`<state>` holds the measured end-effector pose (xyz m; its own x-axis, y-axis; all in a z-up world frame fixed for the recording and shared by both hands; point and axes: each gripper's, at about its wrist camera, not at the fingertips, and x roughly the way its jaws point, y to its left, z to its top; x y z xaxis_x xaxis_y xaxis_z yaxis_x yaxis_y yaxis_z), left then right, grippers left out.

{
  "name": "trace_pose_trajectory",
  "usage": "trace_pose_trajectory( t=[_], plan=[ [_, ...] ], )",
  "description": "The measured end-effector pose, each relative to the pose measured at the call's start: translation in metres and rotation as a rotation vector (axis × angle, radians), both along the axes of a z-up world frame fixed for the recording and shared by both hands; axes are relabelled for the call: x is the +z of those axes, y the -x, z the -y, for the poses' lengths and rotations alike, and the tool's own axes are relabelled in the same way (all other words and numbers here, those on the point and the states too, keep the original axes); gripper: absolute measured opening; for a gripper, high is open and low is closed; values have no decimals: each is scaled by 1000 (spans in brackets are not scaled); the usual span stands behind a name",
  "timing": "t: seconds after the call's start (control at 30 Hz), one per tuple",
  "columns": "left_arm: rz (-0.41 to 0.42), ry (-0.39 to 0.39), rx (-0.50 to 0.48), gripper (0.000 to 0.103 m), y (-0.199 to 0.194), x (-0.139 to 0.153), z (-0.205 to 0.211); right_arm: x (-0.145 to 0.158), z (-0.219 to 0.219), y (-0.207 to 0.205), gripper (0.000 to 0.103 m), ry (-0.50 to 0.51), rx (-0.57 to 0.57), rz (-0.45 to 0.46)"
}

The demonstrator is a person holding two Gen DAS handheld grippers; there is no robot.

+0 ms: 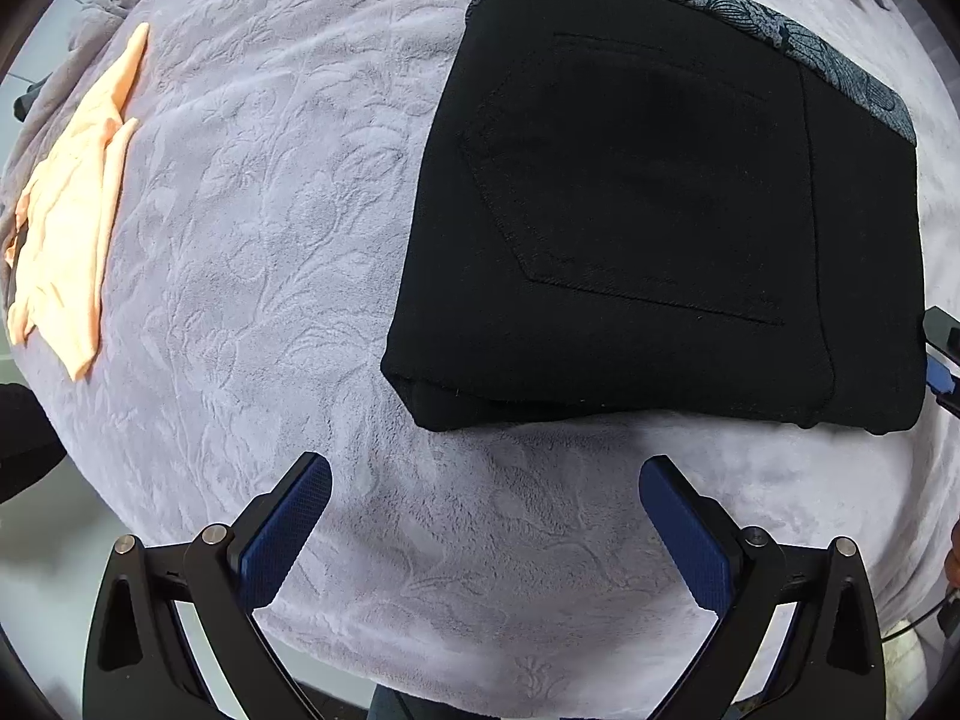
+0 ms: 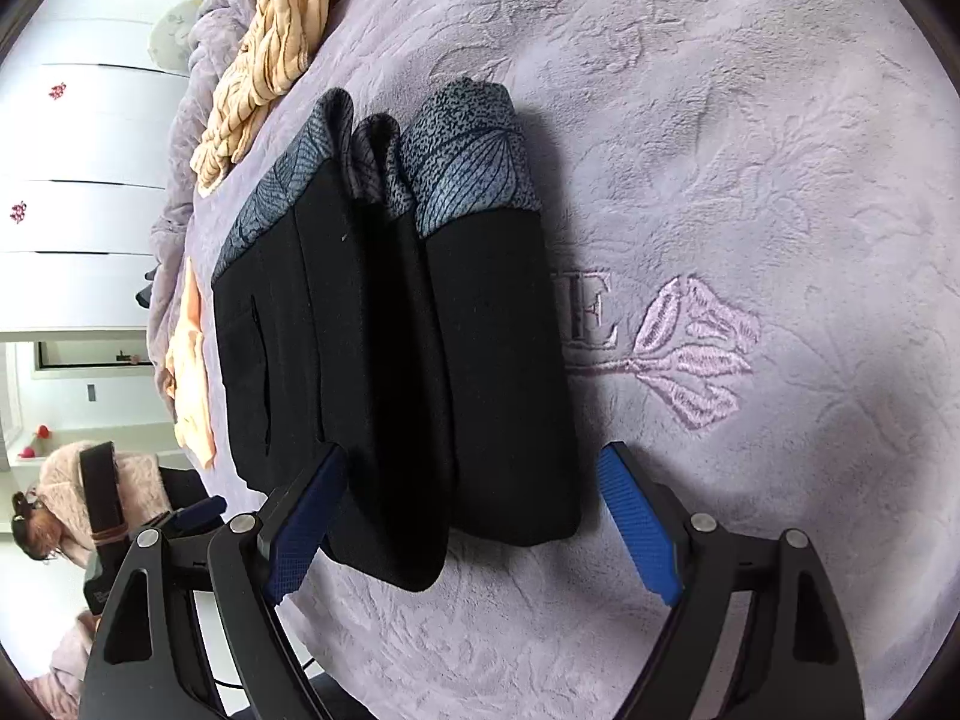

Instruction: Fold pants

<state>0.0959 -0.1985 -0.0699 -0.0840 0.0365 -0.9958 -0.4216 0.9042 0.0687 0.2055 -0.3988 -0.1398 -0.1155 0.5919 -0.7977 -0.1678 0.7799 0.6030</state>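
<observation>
Left wrist view: my left gripper (image 1: 485,495) points straight down, jaws wide, empty; folded pants (image 1: 654,210) lie upper right on the blanket (image 1: 270,210).

Right wrist view: my right gripper (image 2: 471,492) tilts downward, jaws spread, straddling the pants' (image 2: 390,360) near end at lower centre, gripping nothing.

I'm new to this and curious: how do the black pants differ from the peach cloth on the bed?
The pants are black with a grey patterned waistband; the peach cloth is plain. The pants are folded into a thick, neat stack; the cloth lies thin and loosely spread. Both rest on the lilac blanket.
</observation>
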Motion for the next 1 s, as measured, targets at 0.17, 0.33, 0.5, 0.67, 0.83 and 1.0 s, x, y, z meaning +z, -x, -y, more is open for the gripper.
trace_pose_trajectory(
  t=[0.17,0.33,0.5,0.67,0.83,1.0],
  plan=[
    [60,44,-6,103,-9,6,-8,-2,2,-4,88,-11,12,1],
    [165,103,14,103,-22,19,-40,-7,3,-9,88,-36,23,-10],
    [215,190,15,103,-53,1,-77,-13,-1,-16,88,-92,57,-18],
    [211,329,-40,103,-84,-39,-74,-20,0,-22,88,-143,86,-24],
    [231,403,-64,103,-107,-55,-69,-33,-12,-28,89,-238,124,-60],
    [224,448,-32,103,-106,-64,-79,-51,-23,-32,87,-198,64,-120]
  ],
)
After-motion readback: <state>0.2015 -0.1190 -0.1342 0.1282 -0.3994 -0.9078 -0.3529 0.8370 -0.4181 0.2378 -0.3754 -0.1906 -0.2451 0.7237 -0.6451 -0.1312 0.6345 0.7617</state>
